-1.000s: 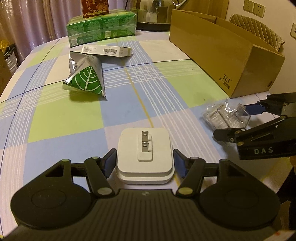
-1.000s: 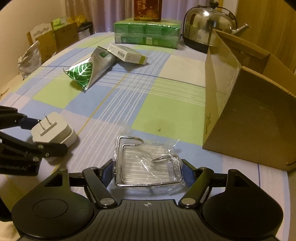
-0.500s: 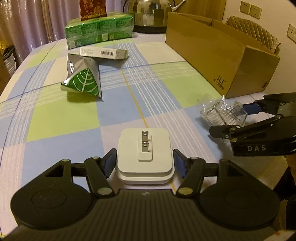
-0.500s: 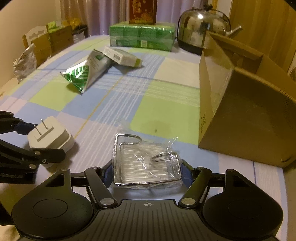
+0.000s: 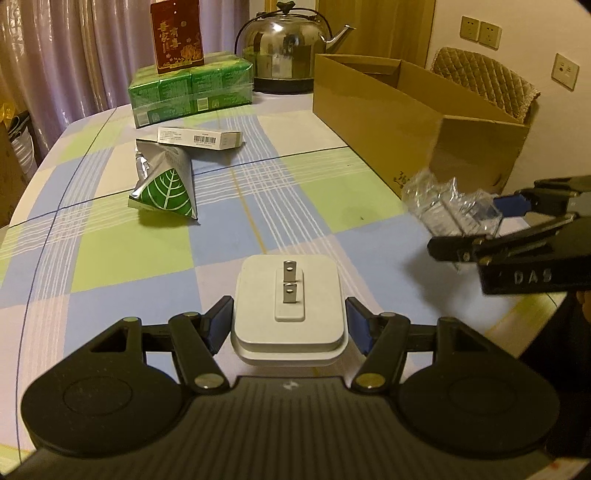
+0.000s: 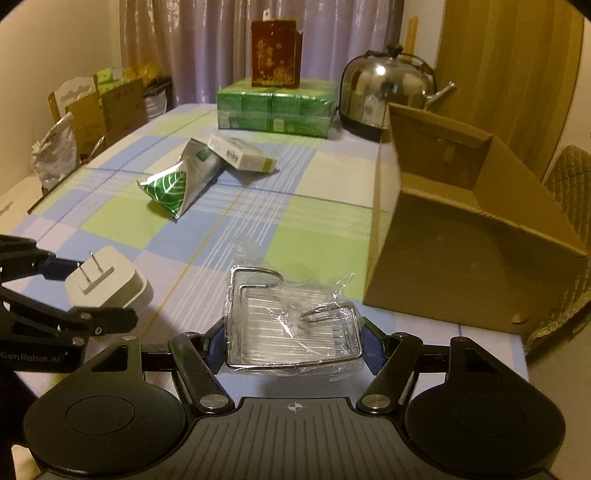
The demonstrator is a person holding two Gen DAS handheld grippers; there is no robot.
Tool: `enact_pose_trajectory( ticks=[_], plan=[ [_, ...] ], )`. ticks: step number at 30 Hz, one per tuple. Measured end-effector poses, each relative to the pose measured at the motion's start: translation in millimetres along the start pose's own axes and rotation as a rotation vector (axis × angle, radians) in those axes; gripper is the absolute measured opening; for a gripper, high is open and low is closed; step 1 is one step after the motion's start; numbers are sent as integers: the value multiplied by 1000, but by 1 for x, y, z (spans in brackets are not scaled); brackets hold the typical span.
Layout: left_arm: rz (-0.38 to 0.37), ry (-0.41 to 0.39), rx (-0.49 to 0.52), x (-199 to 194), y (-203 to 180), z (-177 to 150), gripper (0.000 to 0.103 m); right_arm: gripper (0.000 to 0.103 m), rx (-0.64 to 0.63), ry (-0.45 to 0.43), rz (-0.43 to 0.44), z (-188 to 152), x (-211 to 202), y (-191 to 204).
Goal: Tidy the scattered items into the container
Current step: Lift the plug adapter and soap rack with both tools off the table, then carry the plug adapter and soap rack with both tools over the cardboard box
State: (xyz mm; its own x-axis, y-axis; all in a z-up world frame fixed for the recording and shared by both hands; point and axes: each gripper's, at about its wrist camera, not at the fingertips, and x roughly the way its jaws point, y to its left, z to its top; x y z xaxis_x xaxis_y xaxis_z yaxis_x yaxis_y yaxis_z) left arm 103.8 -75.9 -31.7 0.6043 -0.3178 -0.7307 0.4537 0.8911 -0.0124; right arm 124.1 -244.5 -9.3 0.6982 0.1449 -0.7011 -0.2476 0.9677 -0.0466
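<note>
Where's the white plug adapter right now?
The plug adapter sits between the left gripper's fingers, held above the checked tablecloth, left of the wrapped wire rack.

A home dining room: a checked tablecloth [image 5: 110, 258] covers the table, a steel kettle [image 5: 291, 48] stands at top centre, curtains [image 5: 74, 55] hang upper left, and a quilted chair back [image 5: 487, 81] with wall sockets [image 5: 480, 31] sits upper right.

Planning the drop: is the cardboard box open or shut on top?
Open: the cardboard box has no lid over it, and its inner walls show from above.
</note>
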Motion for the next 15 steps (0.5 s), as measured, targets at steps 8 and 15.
enact_pose_trajectory(
  ticks=[8, 15],
  plan=[
    [7, -3, 6, -22, -7, -8, 60, 67, 18, -41, -10, -1, -28, -3],
    [1, -8, 12, -31, -15, -10, 60, 67, 32, -61, -21, -4, -44, -11]
  ],
)
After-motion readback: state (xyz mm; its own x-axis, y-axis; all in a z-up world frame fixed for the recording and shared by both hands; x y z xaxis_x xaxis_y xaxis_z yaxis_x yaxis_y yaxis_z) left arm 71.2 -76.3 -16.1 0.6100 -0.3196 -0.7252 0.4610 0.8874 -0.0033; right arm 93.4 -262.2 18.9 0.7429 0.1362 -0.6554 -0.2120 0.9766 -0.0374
